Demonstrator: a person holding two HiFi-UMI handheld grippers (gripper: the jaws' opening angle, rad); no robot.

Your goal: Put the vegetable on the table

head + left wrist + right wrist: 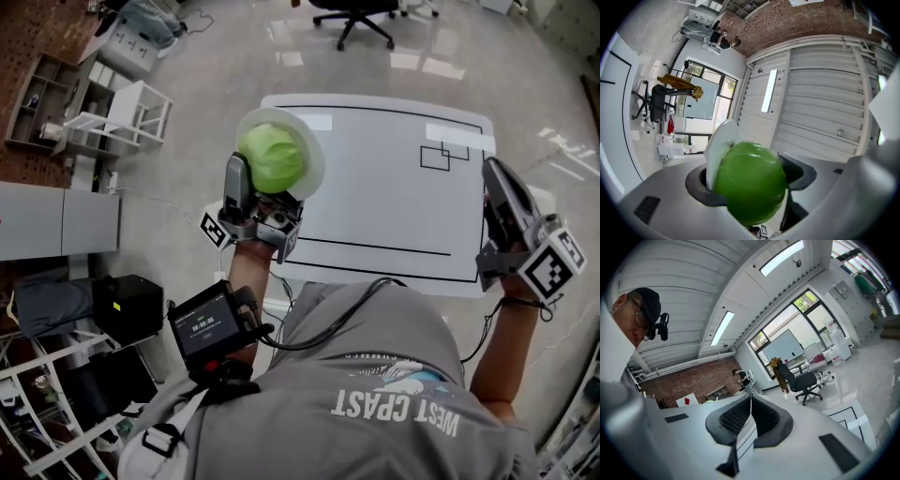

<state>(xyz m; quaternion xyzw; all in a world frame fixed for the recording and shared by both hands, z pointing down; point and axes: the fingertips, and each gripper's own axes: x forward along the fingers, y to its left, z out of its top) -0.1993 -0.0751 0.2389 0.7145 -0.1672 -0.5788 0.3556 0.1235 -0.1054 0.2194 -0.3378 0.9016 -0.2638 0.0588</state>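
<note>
Left gripper (267,183) (749,180): clamped on two things at once, a round green vegetable (272,155) (750,185) and a white plate (316,150) (718,140).
Grip: jaws wide apart; one dark pad sits behind the plate, and the other, ribbed pad is against the vegetable's far side.
Vegetable: smooth, glossy, ball-shaped, pressed against the plate's face and filling the gap between the jaws.
Plate: stands on edge in the left gripper view, its rim rising past the vegetable.
Where the vegetable is: in the head view it shows over the left edge of the white table (375,187), towards the far corner. It looks lifted off the surface, though the height is hard to judge from above.
Right gripper (491,171) (750,411): jaws together, pads meeting along a thin seam, nothing between them.
Right gripper's place: held at the table's right edge, well apart from the left one, its marker cube (551,264) nearest the person.
Table markings: a black outline (375,248) runs round the top, with small squares (441,155) drawn near the far right corner.
Left forearm: carries a small screen unit (208,326) with cables.
Room: a black office chair (356,14) (806,378) stands on the shiny floor beyond the table.
</note>
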